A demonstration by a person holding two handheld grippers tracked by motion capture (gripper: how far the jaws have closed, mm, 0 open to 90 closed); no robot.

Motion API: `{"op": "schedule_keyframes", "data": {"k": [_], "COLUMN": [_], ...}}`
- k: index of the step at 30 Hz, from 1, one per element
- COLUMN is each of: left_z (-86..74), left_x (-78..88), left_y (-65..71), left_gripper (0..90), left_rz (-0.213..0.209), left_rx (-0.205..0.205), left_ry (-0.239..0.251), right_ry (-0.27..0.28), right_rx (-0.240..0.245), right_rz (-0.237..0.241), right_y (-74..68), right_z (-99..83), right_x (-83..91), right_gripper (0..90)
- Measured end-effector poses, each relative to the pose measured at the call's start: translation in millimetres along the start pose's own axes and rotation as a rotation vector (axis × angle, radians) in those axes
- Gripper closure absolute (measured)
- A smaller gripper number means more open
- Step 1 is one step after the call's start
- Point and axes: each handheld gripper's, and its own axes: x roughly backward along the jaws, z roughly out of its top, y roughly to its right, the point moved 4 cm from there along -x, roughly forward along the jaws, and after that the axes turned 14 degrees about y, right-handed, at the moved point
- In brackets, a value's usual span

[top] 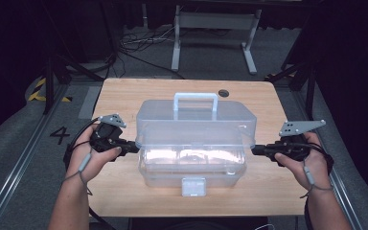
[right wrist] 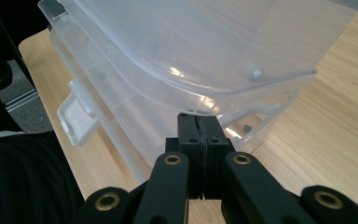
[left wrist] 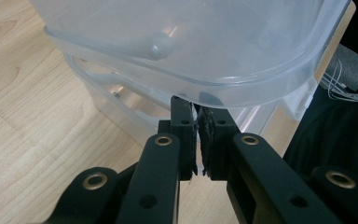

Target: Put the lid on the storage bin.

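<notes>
A clear plastic storage box [top: 191, 165] is placed in the middle of the wooden table [top: 124, 96], with its long side toward the near edge, and it is approached from both ends at the same time. The left tongs [top: 135, 146] are brought to its left end and the right tongs [top: 255, 150] to its right end, each at the height of the lid rim [top: 194, 142]. This symmetrical placing is probably chosen so that the wide lid can be moved evenly, without tilting to one side. In the left gripper view the left tongs [left wrist: 198, 123] are pressed almost together, with their tips tucked just under the overhanging lid edge [left wrist: 242, 86]; whether a thin lip is pinched between them cannot be told. In the right gripper view the right tongs [right wrist: 198, 122] are pressed fully together, also directly below the lid edge [right wrist: 242, 91], so they seem to be used as a support from below and not as a clamp. The box is translucent, with rounded corners; its lid [top: 196, 117] appears to be raised at the near side. A pale blue handle [top: 195, 101] stands on the lid, and a white latch [top: 193, 186] hangs at the near front. Some pale contents are seen inside, too blurred to be named.
</notes>
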Motion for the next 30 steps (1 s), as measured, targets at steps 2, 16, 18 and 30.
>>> {"op": "schedule_keyframes", "data": {"k": [2,16,18,30], "left_z": [-0.7,-4.9,-5.6,-8.9], "left_x": [0.3,-1.9,-2.3,-5.2], "left_y": [0.3,1.0,0.9,1.6], "left_gripper": [85.6,89.5,89.5,89.4], "left_rz": [-0.004,-0.033,-0.035,-0.05], "left_rx": [0.004,-0.005,-0.008,-0.017], "left_ry": [-0.009,-0.06,-0.069,-0.113], "right_ry": [-0.007,-0.065,-0.075,-0.118], "right_rx": [0.002,0.016,0.019,0.019], "right_rz": [0.001,0.016,0.018,0.031], "right_y": [0.0,-2.1,-2.4,-3.0], "right_z": [-0.3,-3.3,-4.0,-7.9], "right_x": [0.6,0.6,0.1,-3.0], "right_gripper": [90.0,90.0,90.0,90.0]}}
